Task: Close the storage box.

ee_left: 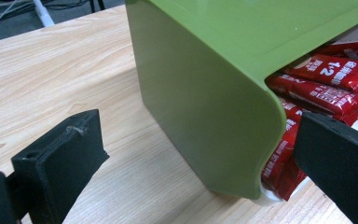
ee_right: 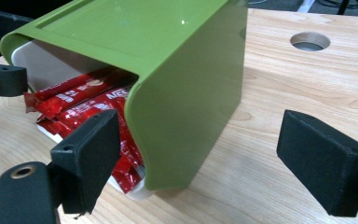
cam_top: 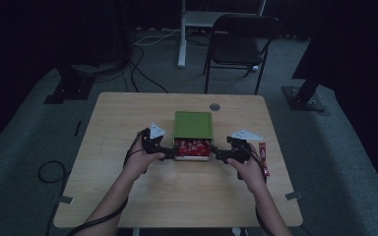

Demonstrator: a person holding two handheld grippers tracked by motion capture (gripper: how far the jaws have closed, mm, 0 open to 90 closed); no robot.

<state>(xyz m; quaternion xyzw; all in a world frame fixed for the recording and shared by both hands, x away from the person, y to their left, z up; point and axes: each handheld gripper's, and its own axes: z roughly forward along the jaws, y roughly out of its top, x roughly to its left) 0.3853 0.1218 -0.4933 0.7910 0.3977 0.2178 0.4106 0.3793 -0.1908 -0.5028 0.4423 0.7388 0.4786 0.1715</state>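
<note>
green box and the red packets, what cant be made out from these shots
1. Packet count: in the left gripper view the green box covers most of the red packets, and the frame edge cuts the rest.
2. Packet print: in the right gripper view the box's lid shades the packets; lettering is partly readable only.
3. The loose red packet in the high view: too small and dim to read.
4. Box's far side: hidden by its own walls.

We see a glossy olive-green plastic box cover (ee_right: 186,93) over a white plastic tray (ee_right: 42,65) of bright red foil sachets (ee_left: 326,88) with white lettering. Our matte black gripper pads (ee_right: 326,163) stand against the pale, wood-grained tabletop (ee_left: 51,79).
</note>
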